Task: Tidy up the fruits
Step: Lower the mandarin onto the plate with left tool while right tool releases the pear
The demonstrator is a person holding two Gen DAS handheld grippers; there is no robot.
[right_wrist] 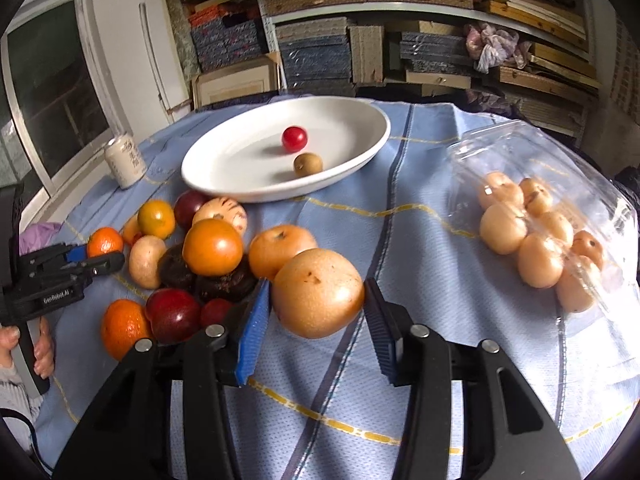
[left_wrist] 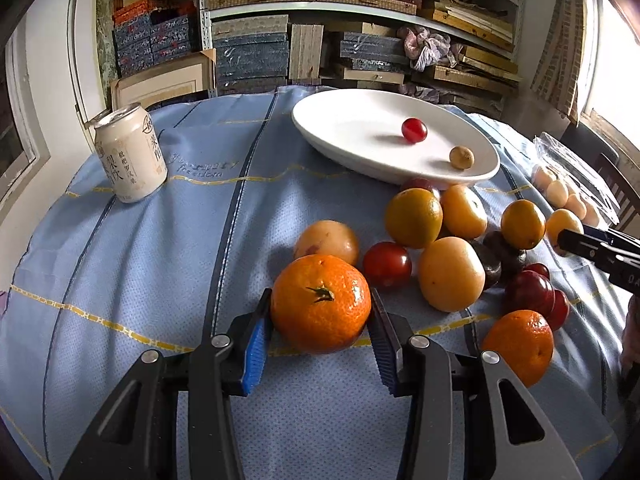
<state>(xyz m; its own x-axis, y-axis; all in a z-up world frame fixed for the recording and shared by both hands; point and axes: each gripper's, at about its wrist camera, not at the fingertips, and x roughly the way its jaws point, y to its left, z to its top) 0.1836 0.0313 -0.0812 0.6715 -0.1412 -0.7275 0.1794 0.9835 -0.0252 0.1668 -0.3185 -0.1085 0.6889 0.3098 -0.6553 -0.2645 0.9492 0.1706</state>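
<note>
Open cloth (left_wrist: 160,280) left of fruit pile (left_wrist: 452,248)

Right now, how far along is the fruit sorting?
Early. Done: only a red cherry tomato and a small brown fruit lie in the white plate. In hand: left gripper grips a tangerine, right gripper a tan pear. Left: the fruit pile on the cloth.

Shiny smooth white plate (left_wrist: 360,148). Soft blue cloth (left_wrist: 160,280) with tiny dots. Bumpy orange skin on mandarin (left_wrist: 320,304). Clear crinkly plastic box (right_wrist: 560,184). Shiny metal can (left_wrist: 130,154).
</note>
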